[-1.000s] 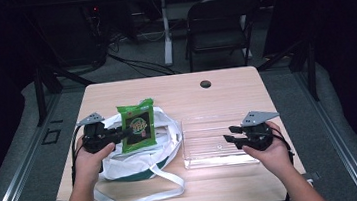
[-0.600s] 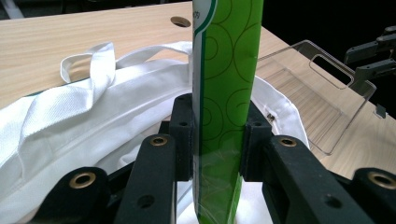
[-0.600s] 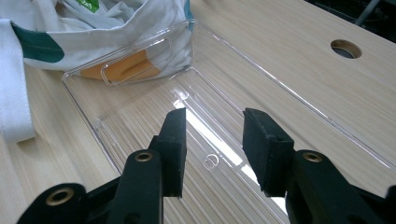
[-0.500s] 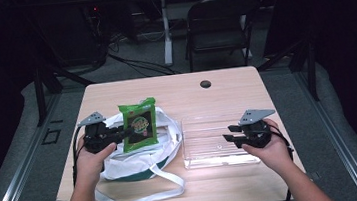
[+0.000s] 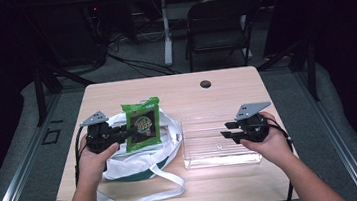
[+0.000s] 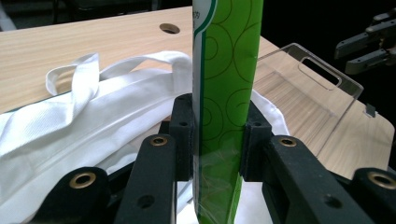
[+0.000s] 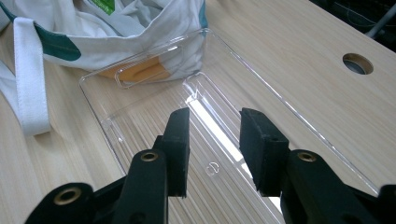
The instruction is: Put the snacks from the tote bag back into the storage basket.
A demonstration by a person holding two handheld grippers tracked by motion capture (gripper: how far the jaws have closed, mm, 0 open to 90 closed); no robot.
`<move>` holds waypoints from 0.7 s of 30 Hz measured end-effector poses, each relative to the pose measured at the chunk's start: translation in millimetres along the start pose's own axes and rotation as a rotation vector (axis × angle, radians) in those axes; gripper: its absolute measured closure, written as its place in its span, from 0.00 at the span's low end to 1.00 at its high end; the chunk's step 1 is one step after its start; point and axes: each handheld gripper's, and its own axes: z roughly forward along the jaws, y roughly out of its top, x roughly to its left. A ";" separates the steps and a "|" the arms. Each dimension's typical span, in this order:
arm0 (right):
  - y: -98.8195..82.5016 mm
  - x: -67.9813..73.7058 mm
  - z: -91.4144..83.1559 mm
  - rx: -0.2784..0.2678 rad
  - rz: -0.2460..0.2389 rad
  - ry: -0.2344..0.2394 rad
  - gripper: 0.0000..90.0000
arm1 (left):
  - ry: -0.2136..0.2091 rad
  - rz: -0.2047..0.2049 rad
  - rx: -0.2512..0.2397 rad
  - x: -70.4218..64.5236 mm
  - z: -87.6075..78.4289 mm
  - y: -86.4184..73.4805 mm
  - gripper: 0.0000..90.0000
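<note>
The green snack packet (image 6: 227, 93) runs off the left gripper view's top and bottom; its printed label (image 5: 142, 123) is too small to read.

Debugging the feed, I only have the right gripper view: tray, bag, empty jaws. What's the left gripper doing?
Observer: The left gripper is shut on a green snack packet.
Operator: Where is the packet?
Observer: Upright over the white bag, to the left of the clear tray in the high view.
Operator: Gripped how?
Observer: From the packet's left edge, with one pad on each face.
</note>
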 end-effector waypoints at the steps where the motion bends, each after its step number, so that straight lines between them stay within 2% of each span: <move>1: 2.1 0.1 -0.2 0.004 -0.007 0.002 0.70 | -0.002 0.006 -0.001 -1.4 0.0 0.8 0.80; 9: 19.9 1.8 -4.3 0.022 -0.078 0.022 0.70 | -0.009 0.018 -0.004 -6.8 0.4 2.9 0.80; 21: 39.1 6.5 -4.6 0.042 -0.132 0.058 0.68 | -0.015 0.027 -0.005 -10.2 1.9 3.8 0.80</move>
